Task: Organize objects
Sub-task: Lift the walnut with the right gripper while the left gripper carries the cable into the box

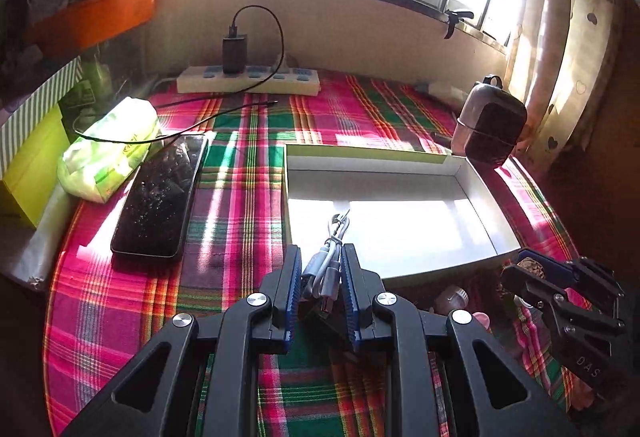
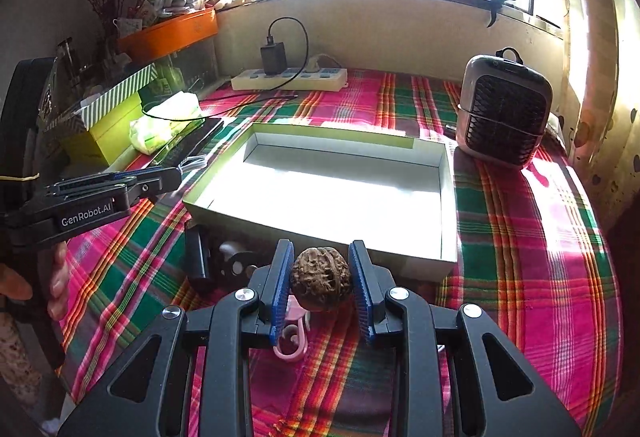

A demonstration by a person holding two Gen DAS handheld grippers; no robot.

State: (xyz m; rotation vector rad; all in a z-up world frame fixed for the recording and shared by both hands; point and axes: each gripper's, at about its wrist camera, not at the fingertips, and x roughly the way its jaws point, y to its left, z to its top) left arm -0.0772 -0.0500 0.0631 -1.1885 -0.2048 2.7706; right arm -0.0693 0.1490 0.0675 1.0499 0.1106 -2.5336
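Note:
My left gripper (image 1: pixel 320 257) is shut on a coiled white cable (image 1: pixel 330 261) and holds it at the near left edge of an open white box (image 1: pixel 476 173). My right gripper (image 2: pixel 320 257) is shut on a brown walnut (image 2: pixel 320 279), held above the cloth just in front of the box (image 2: pixel 448 197). The right gripper also shows in the left wrist view (image 1: pixel 532 269), at the box's near right corner. The left gripper shows in the right wrist view (image 2: pixel 176 173), left of the box. The box is empty.
On the plaid cloth: a black phone (image 1: pixel 160 197), a green tissue pack (image 1: pixel 108 149), a power strip (image 1: pixel 248 79) with charger, a small fan (image 2: pixel 504 109). A pink clip (image 2: pixel 292 341), a black item (image 2: pixel 198 253) and a white item (image 2: pixel 232 249) lie in front of the box.

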